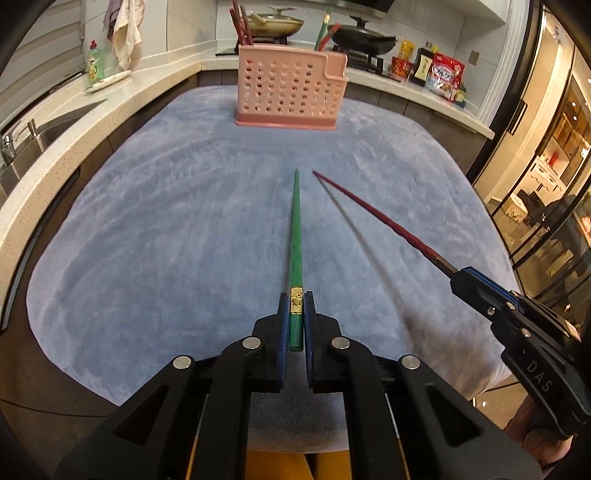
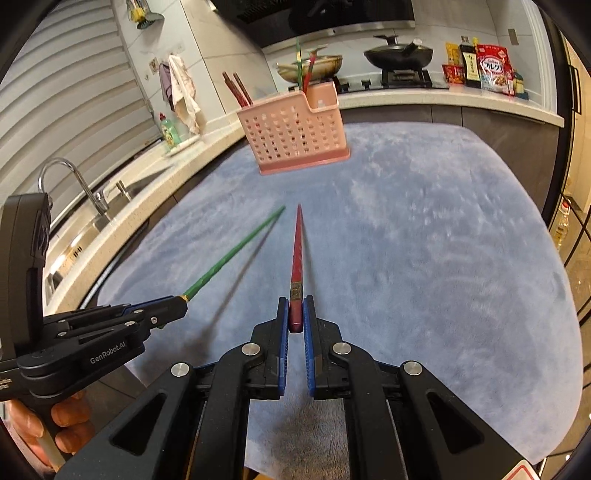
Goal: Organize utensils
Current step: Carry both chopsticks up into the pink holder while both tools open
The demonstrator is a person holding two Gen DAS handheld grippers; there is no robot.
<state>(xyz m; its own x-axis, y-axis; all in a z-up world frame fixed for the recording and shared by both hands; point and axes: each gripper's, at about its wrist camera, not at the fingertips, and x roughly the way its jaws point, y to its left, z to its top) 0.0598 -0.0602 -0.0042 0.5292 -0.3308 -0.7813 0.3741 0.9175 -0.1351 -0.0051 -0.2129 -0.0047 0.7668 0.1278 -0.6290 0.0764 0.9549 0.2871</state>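
My left gripper [image 1: 296, 301] is shut on the thick end of a green chopstick [image 1: 296, 236], which points forward above the blue cloth [image 1: 166, 221]. My right gripper [image 2: 295, 306] is shut on the thick end of a red chopstick [image 2: 297, 251], also pointing forward. Each gripper shows in the other view: the right one [image 1: 456, 275] at right, the left one [image 2: 183, 300] at left. A pink perforated utensil holder [image 1: 290, 92] stands at the far end of the cloth, also in the right wrist view [image 2: 295, 133]. It holds dark red chopsticks [image 1: 240, 22] on its left and a green and a red one [image 1: 323, 35] on its right.
A pale counter [image 1: 74, 129] wraps around the cloth, with a sink and tap [image 2: 74, 184] at left. A dish soap bottle [image 1: 95, 62] and a hanging towel [image 1: 125, 33] are at far left. Pans [image 1: 362, 38] on a stove and food packets [image 1: 443, 74] stand behind the holder.
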